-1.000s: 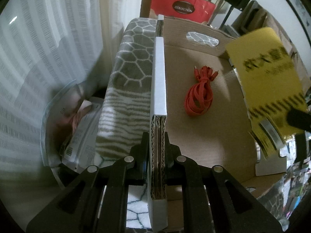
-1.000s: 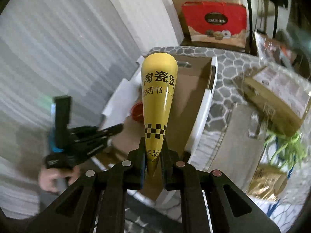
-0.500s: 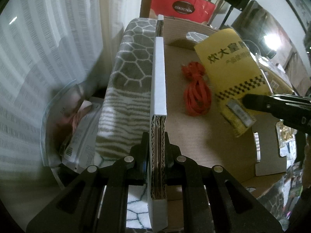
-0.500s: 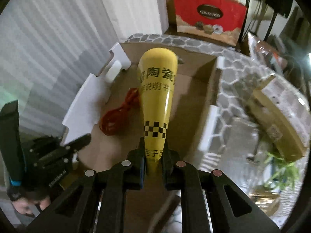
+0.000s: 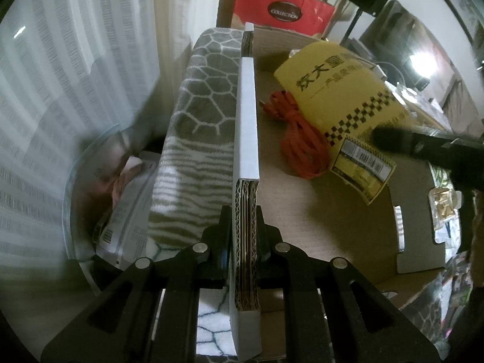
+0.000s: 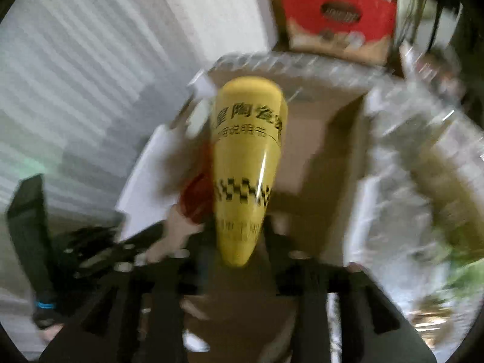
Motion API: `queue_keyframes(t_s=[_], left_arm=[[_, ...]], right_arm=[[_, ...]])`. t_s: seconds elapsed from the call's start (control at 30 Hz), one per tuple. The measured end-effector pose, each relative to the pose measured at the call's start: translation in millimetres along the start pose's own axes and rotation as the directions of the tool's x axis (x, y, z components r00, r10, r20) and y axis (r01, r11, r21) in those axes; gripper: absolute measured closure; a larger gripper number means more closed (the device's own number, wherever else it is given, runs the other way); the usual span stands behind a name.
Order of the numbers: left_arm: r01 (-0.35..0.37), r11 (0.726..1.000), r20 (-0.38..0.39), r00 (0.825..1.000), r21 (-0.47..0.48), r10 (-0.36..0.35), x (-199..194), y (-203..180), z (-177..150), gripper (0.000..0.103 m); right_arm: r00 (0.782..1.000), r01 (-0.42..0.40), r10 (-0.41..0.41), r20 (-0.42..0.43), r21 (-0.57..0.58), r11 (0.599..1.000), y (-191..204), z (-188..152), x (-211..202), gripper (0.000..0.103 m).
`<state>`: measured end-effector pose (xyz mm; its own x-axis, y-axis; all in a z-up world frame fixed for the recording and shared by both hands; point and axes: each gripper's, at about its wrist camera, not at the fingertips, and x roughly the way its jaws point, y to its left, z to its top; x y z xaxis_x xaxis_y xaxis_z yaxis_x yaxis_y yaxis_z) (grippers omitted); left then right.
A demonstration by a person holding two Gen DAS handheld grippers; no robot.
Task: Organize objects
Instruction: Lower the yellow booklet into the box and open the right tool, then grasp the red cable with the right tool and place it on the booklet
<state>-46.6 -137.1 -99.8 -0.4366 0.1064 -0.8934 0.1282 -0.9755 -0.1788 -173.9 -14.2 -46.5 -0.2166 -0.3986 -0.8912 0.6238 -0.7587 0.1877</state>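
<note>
My left gripper is shut on the side wall of an open cardboard box. A red cable lies coiled on the box floor. A yellow booklet with black print leans over the cable inside the box. One dark finger of my right gripper reaches in at the booklet's lower end. The right wrist view is blurred. There my right gripper has its jaws opening, spread to either side of the booklet and no longer pressing on it.
The box rests on a grey blanket with a white honeycomb pattern. A clear plastic bag of papers sits low on the left by the curtain. Behind the box stands a red gift box. Blurred packages lie to the right.
My right gripper brought the yellow booklet down into the box and onto the red cable, then its jaws spread apart. My left gripper kept its hold on the box wall.
</note>
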Motion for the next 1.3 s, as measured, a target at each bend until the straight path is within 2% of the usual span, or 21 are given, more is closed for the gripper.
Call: queue_keyframes(t_s=[0.03,0.07,0.27,0.4,0.47,0.5,0.6,0.7,0.83,0.93,1.03,1.13,1.17,1.2,1.3], left_arm=[[0.001,1.0,0.0,1.0,-0.001,-0.001,0,0,0,0.092],[0.002,1.0,0.0,1.0,-0.002,-0.002,0,0,0,0.092],[0.0,1.0,0.0,1.0,-0.003,0.0,0,-1,-1,0.092],[-0.002,1.0,-0.001,1.0,-0.002,0.002,0,-1,0,0.092],[-0.001,1.0,-0.001,1.0,-0.003,0.001,0,-1,-1,0.092],[0.0,1.0,-0.001,1.0,-0.003,0.0,0,-1,0,0.092],[0.0,1.0,-0.001,1.0,-0.004,0.0,0,-1,-1,0.092],[-0.001,1.0,-0.002,1.0,-0.008,0.001,0,-2,-1,0.092],[-0.001,1.0,-0.003,1.0,-0.008,0.001,0,-3,0,0.092],[-0.001,1.0,-0.003,1.0,-0.009,0.001,0,-3,0,0.092],[-0.002,1.0,-0.003,1.0,-0.01,0.002,0,-3,0,0.092],[-0.001,1.0,-0.003,1.0,-0.011,0.001,0,-3,0,0.092],[-0.001,1.0,-0.003,1.0,-0.011,0.001,0,-3,0,0.092],[-0.001,1.0,-0.003,1.0,-0.011,0.001,0,-3,0,0.092],[0.0,1.0,-0.003,1.0,-0.012,0.0,-1,-4,0,0.092]], right_arm=[[0.998,0.056,-0.054,0.044,-0.031,0.998,2,1,-10,0.045],[0.995,0.076,-0.072,0.067,-0.046,0.996,2,1,-16,0.045],[0.982,0.128,-0.123,0.145,-0.023,0.992,-17,2,-49,0.039],[0.985,0.082,-0.084,0.151,0.02,0.996,-29,5,-55,0.04],[0.986,0.043,-0.047,0.157,0.028,0.999,-29,7,-56,0.051],[0.988,0.02,-0.023,0.155,0.02,1.0,-26,7,-57,0.053],[0.99,-0.054,0.056,0.127,-0.019,0.998,-5,8,-51,0.053],[0.992,-0.086,0.09,0.092,-0.052,0.995,17,12,-34,0.053],[0.992,-0.128,0.129,0.007,-0.059,0.99,33,17,1,0.062],[0.991,-0.134,0.132,-0.028,-0.058,0.989,39,19,20,0.063],[0.994,-0.095,0.091,-0.055,-0.071,0.993,43,20,35,0.062],[0.993,-0.093,0.087,-0.079,-0.066,0.993,44,20,48,0.063],[0.992,-0.099,0.094,-0.089,-0.061,0.993,43,19,52,0.065],[0.991,-0.098,0.092,-0.094,-0.056,0.994,41,19,55,0.075],[0.985,-0.145,0.142,-0.098,-0.027,0.989,35,20,57,0.078]])
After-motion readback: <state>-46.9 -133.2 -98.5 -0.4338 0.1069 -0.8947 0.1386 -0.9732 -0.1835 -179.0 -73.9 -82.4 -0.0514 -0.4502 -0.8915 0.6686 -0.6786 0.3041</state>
